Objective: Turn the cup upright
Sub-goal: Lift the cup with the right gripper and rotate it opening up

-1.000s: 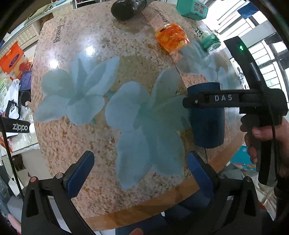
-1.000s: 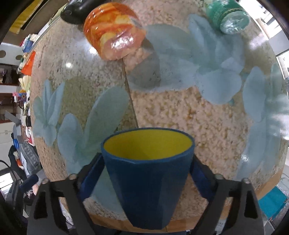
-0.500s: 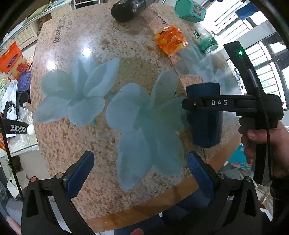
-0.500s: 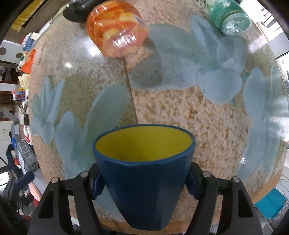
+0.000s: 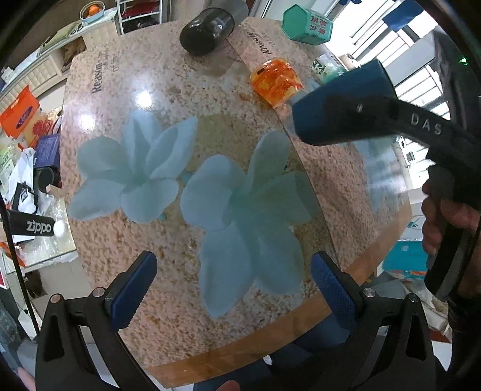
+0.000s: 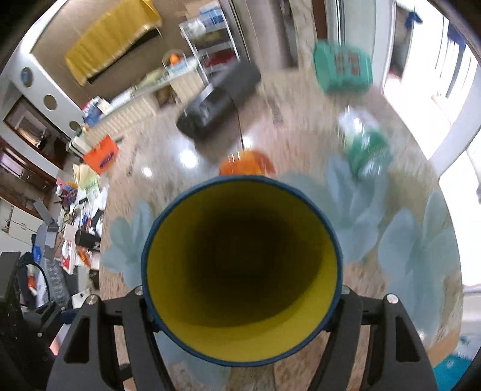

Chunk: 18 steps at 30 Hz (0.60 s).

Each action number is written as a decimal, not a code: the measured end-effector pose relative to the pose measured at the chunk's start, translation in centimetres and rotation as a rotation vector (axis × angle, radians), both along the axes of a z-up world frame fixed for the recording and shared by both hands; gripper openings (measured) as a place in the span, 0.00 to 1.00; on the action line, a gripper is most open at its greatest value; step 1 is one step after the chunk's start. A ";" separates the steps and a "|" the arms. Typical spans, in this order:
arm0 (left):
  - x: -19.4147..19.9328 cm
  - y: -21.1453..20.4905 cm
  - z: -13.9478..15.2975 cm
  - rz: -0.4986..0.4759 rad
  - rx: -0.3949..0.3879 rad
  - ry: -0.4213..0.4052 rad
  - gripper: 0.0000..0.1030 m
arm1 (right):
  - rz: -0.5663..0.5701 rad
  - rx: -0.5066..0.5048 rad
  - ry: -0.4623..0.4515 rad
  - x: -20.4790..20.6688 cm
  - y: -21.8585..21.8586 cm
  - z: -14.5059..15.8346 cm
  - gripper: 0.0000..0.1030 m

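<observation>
Right claw [image 6: 240, 296] clamped on the blue cup [image 6: 240, 267], one finger pressed to each side of its wall. Cup tipped on its side in that grip and lifted off the surface [image 6: 390, 294], its yellow inside and open mouth facing straight away from the claw, base toward the camera. Seen from the left wrist, the same cup [image 5: 339, 111] raised above the surface, lying roughly level, with a black finger of the right claw [image 5: 360, 108] across its wall and a hand [image 5: 445, 222] on the handle behind.

Left claw [image 5: 231, 285] spread wide, nothing between its blue pads [image 5: 132, 285], hovering over the near edge of the surface [image 5: 168, 300], well apart from the cup, which sits ahead and to the right.

Beyond the cup: an orange translucent container [image 5: 276, 81] just past its mouth, a green-capped bottle [image 5: 327, 70] to the right of that, a teal box [image 5: 306, 25] farther off, and a dark rounded object [image 5: 207, 30] at the far edge. Right wrist view blurred.
</observation>
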State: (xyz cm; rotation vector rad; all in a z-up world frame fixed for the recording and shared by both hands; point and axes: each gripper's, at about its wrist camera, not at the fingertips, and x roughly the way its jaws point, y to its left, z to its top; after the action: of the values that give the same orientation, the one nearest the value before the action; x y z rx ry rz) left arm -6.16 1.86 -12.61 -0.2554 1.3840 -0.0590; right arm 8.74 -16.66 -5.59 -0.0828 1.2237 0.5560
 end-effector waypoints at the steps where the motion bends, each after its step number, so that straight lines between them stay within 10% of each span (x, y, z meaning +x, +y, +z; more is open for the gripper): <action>1: 0.0 -0.1 0.1 -0.003 0.007 -0.001 1.00 | 0.004 0.004 -0.027 0.1 -0.1 0.3 0.67; 18: 0.7 -1.2 -0.3 0.016 0.024 -0.003 1.00 | 0.071 0.043 -0.314 -3.2 -1.8 -3.5 0.67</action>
State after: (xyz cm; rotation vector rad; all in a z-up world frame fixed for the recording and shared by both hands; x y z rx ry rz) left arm -5.48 0.67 -12.86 -0.2460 1.3783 -0.0297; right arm 5.57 -18.50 -9.04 -0.1719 0.9054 0.6058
